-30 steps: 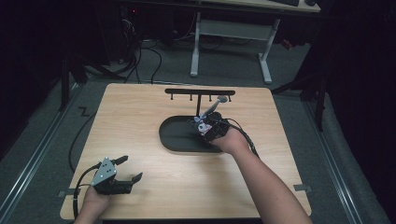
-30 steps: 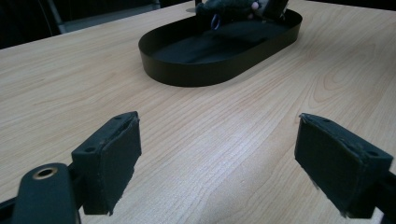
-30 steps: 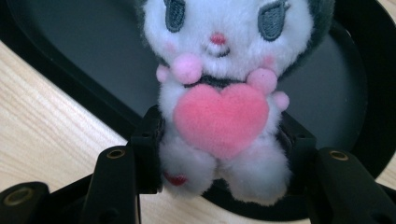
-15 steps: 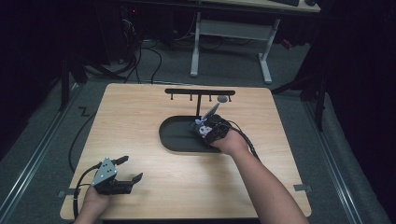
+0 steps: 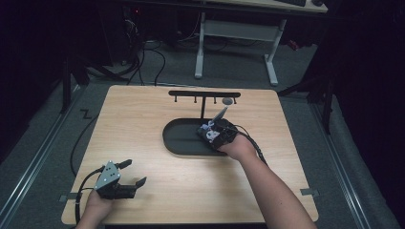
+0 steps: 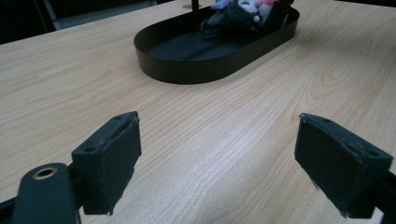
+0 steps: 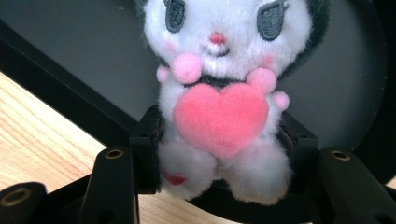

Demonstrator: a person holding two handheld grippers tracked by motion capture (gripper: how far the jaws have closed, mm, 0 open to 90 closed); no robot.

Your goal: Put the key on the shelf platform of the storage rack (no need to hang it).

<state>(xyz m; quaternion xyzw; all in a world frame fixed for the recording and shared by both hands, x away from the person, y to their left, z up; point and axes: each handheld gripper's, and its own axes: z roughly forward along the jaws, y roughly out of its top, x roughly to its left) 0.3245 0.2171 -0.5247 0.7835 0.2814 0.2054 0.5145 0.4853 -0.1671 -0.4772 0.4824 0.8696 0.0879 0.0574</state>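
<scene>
The right claw (image 7: pixel 219 154) is clamped on the lower body of a white plush (image 7: pixel 219 93) holding a pink heart; its ears and head top are cut off by the frame in the right gripper view; its feet hang over the rim of the black tray (image 7: pixel 70 60). In the high view the plush (image 5: pixel 208 130) is a small blur at the tray's (image 5: pixel 179 138) right end, mostly covered by the right claw (image 5: pixel 213 131). The left claw (image 5: pixel 131 172) rests on the desk (image 5: pixel 143 119) near its front left corner, jaws wide apart and holding nothing; its jaws are partly cut off in its own view.
</scene>
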